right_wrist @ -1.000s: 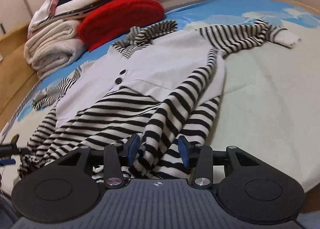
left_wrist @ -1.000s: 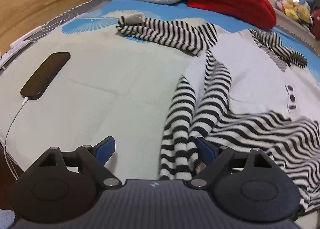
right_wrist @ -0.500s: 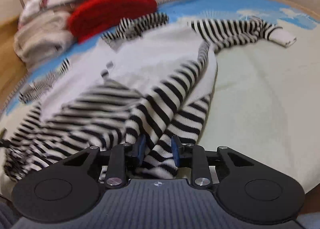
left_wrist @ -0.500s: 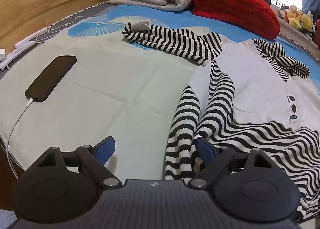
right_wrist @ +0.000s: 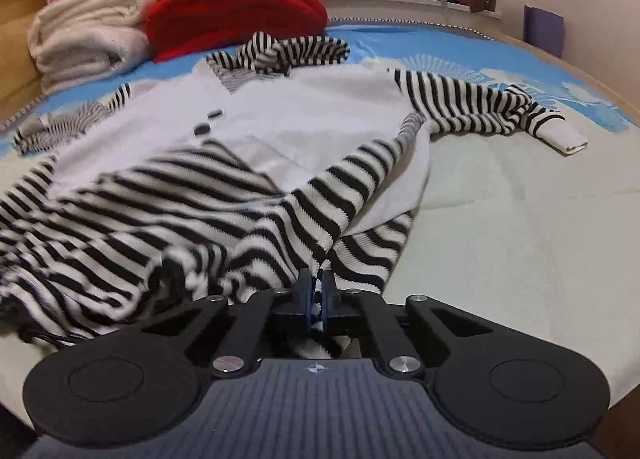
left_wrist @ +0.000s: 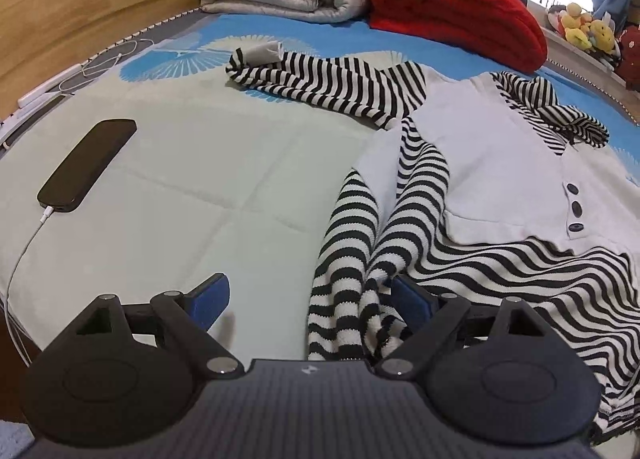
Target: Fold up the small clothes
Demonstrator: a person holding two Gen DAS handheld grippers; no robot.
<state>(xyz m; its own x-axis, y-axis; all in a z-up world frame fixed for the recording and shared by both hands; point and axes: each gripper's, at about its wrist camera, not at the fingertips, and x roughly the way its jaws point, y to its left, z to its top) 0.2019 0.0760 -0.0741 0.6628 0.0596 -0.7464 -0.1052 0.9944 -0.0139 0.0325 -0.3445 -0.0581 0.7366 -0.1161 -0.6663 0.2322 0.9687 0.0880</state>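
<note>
Soft ribbed-knit striped sweater, rumpled folds

One striped garment with three dark buttons, one phone beside it, two folded blankets behind.

Right hand-held gripper has just clamped closed; left hand-held gripper gapes wide.

Black tongs with blue pads, silver screws, ribbed grey housing.
</note>
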